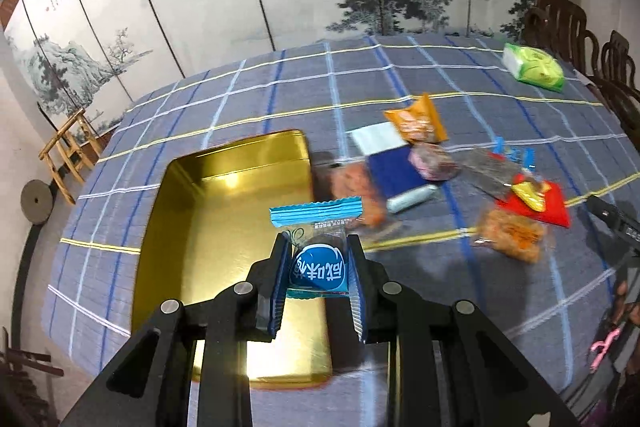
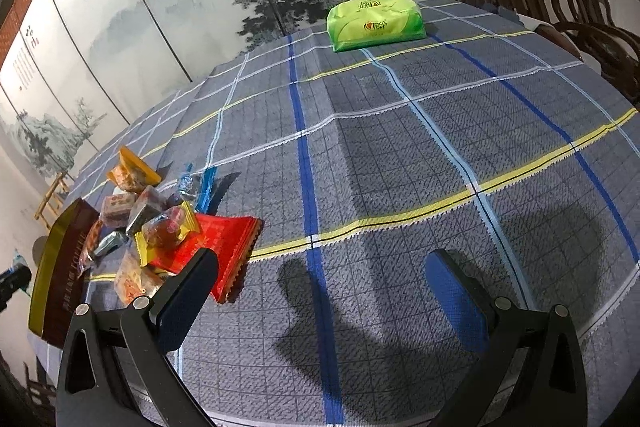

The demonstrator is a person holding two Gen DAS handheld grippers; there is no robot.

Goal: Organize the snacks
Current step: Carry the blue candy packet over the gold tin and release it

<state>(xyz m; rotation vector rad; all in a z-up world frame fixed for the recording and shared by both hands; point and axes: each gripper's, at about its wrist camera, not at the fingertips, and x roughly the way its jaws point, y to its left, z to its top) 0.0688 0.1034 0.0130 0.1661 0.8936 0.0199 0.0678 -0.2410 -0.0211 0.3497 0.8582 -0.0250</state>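
My left gripper (image 1: 318, 247) is shut on a blue wrapped snack (image 1: 318, 259) and holds it above the right edge of the open gold tin (image 1: 224, 195). A pile of snacks lies right of the tin: an orange packet (image 1: 418, 119), a blue-and-white packet (image 1: 390, 159), a red packet (image 1: 548, 203). My right gripper (image 2: 320, 263) is open and empty above the bare cloth. The pile shows at its left, with the red packet (image 2: 224, 247), a yellow packet (image 2: 166, 231) and the tin's brown side (image 2: 60, 267).
A green tissue pack (image 1: 534, 67) lies at the far right of the checked tablecloth (image 1: 400, 75); it also shows in the right wrist view (image 2: 374, 21). Dark wooden chairs (image 2: 560, 7) stand along the right side. A painted screen runs behind the table.
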